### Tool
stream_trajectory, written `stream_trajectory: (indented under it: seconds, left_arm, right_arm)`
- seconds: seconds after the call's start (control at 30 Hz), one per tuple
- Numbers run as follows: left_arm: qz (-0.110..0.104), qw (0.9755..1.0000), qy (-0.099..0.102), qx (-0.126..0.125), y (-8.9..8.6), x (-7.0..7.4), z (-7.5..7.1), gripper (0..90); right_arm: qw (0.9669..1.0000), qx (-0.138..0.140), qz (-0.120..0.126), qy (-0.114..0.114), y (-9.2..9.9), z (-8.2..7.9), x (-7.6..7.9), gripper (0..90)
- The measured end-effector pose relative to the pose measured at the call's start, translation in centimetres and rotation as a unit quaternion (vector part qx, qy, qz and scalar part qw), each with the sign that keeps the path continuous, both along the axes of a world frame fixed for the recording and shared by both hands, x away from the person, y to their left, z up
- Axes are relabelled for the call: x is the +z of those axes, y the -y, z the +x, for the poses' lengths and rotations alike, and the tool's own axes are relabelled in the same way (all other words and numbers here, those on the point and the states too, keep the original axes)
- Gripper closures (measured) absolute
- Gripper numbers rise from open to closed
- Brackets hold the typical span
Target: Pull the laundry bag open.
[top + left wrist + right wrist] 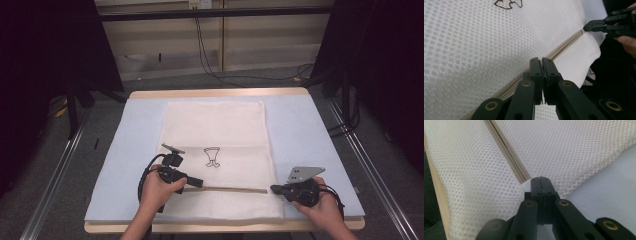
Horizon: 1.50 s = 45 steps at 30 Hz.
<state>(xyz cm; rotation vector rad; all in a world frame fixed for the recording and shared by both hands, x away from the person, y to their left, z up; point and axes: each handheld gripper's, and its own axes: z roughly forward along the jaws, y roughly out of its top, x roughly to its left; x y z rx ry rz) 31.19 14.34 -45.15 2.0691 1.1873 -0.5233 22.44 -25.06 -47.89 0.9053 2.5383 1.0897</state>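
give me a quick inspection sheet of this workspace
surface: wooden table covered by a pale blue mat.
job's things: white mesh bag lying flat, small dark drawing on it; its beige zipper runs across near the person's edge.
clutter: nothing seen.
grippers: left gripper shut at the zipper's left part; right gripper shut at the zipper's right end. Whether either pinches the zipper or fabric cannot be told.
cables: one trails from each gripper; black cables on the floor behind the table.
surroundings: grey floor, pale wall panels, dark curtains at both sides, metal rails beside the table.

White mesh bag (215,150) flat on table, zipper (230,189) near front.
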Motion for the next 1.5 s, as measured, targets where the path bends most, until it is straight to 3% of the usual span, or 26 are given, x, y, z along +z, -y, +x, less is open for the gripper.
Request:
stream_trajectory:
  seconds: [0.27, 0.63, 0.7, 0.83, 1.13, 1.5]
  left_arm:
    - [-0.008, 0.9998, -0.004, 0.019, -1.5, 0.2, -0.2, 87.7]
    - [-0.012, 0.9997, -0.006, 0.022, -2.6, 0.3, -0.3, 87.7]
    - [-0.003, 0.9999, 0.0, 0.016, -3.0, 0.3, -0.2, 87.7]
    - [-0.013, 0.9996, -0.011, 0.021, -3.4, 0.3, -0.3, 87.7]
    - [-0.004, 0.9996, -0.008, 0.026, -4.1, 0.4, -0.3, 87.7]
    - [0.003, 0.9992, -0.001, 0.04, -6.5, 0.5, -0.5, 87.7]
  right_arm:
    - [1.0, -0.001, 0.002, -0.001, 0.0, 0.0, 0.0, 90.0]
    - [1.0, -0.002, 0.002, -0.001, 0.0, 0.0, 0.0, 90.0]
    - [1.0, -0.001, 0.002, -0.001, 0.0, 0.0, 0.0, 90.0]
    - [1.0, -0.001, 0.003, -0.001, 0.0, 0.0, 0.0, 90.0]
    - [1.0, -0.001, 0.002, 0.0, 0.0, 0.0, 0.0, 90.0]
    - [1.0, -0.001, 0.002, 0.0, 0.0, 0.0, 0.0, 90.0]
